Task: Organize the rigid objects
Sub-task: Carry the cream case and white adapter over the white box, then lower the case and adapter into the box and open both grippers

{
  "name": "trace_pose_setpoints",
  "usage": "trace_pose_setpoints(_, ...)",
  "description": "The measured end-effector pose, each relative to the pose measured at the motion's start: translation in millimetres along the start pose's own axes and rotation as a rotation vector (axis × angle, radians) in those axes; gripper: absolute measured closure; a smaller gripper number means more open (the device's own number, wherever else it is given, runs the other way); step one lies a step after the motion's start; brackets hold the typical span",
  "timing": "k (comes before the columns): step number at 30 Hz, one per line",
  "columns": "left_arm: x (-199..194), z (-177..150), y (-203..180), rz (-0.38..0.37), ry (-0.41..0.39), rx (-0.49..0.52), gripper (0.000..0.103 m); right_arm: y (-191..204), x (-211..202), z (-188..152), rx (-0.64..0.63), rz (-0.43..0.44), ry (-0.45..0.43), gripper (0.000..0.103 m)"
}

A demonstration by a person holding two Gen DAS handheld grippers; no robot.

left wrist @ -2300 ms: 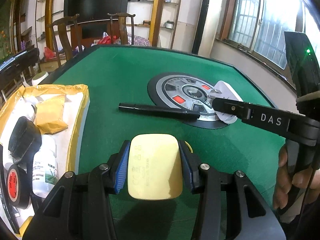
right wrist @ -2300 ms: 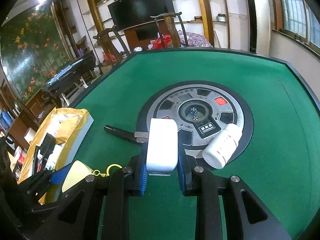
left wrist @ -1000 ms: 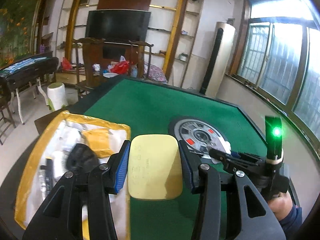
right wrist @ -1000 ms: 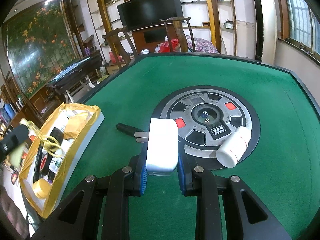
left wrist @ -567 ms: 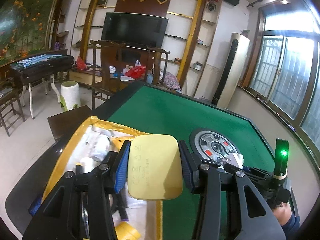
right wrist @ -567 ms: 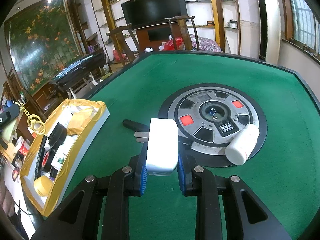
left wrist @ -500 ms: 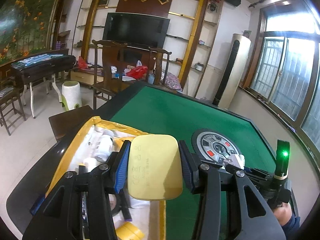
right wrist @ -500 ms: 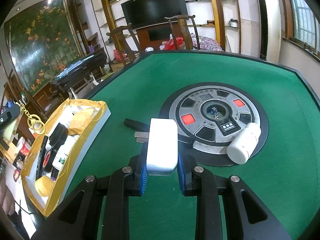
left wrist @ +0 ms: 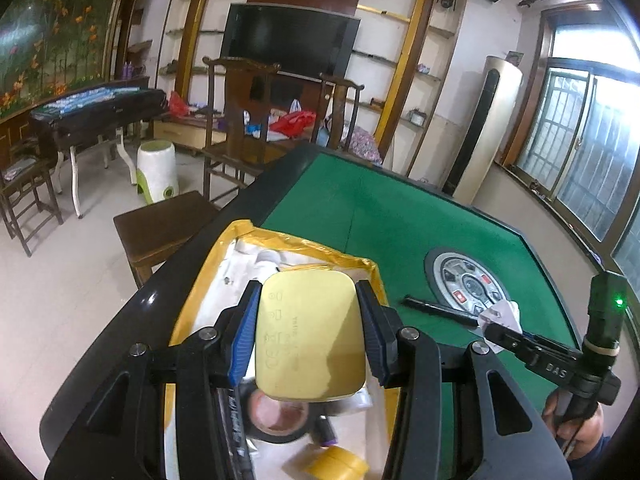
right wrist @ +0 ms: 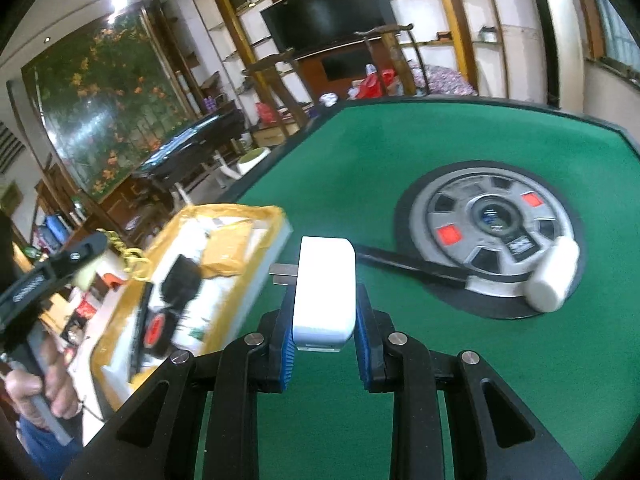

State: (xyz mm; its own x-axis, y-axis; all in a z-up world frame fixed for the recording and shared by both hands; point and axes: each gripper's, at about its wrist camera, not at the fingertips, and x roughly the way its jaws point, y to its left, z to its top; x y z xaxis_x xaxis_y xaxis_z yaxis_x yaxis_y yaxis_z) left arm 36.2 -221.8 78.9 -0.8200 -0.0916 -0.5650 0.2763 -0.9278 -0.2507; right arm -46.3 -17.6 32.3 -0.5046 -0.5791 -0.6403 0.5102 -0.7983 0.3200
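My left gripper (left wrist: 308,336) is shut on a pale yellow rounded tag (left wrist: 310,336) with a gold key chain (right wrist: 128,258). It hangs above the yellow-lined box (left wrist: 320,258) at the table's left edge. My right gripper (right wrist: 324,320) is shut on a white plug adapter (right wrist: 325,284), held over the green felt right of the box (right wrist: 256,216). A black pen (right wrist: 408,266) and a white bottle (right wrist: 554,274) lie by the round centre console (right wrist: 492,216).
The box holds black tape (left wrist: 280,420), a yellow tape roll (left wrist: 332,464), a marker (left wrist: 236,424) and a small bottle. A wooden stool (left wrist: 160,224) and chairs (left wrist: 240,120) stand beyond the table's left edge.
My left gripper has carried the yellow tag up and left from the felt to above the box. My right gripper has swung left toward the box with the adapter.
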Motion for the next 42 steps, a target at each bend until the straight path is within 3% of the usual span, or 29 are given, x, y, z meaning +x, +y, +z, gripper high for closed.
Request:
trace_pose_setpoints(10,22.1,13.6,12.4,0.015,0.062,0.037,0.058,57.4,41.7,12.2,-0.064,0.042,0.054,0.08)
trace_pose_setpoints(15,45.3,17.2,24.5,0.033,0.096,0.016,0.058,77.8,79.4,13.0,-0.066,0.02,0.1,0.08)
trace_pose_setpoints(22,74.6,16.0,34.4,0.043,0.144,-0.01,0.058,85.8,113.6,19.2,-0.068,-0.022,0.133,0.08)
trace_pose_setpoints(35,87.5,5.6,42.2,0.022,0.225,-0.025,0.058,88.4,125.8,17.5,-0.083,-0.06,0.156,0.08)
trace_pose_setpoints(37,87.2,7.5,44.4,0.018,0.23,-0.032,0.057,88.8,124.0,18.5,-0.085,-0.051,0.156,0.077)
trace_pose_setpoints(39,84.9,8.4,45.1,0.016,0.232,-0.03,0.057,89.7,123.2,19.2,-0.081,-0.046,0.157,0.063)
trace_pose_setpoints(42,78.5,8.5,44.5,0.013,0.226,-0.026,0.057,90.8,115.8,17.6,-0.084,-0.028,0.142,0.056)
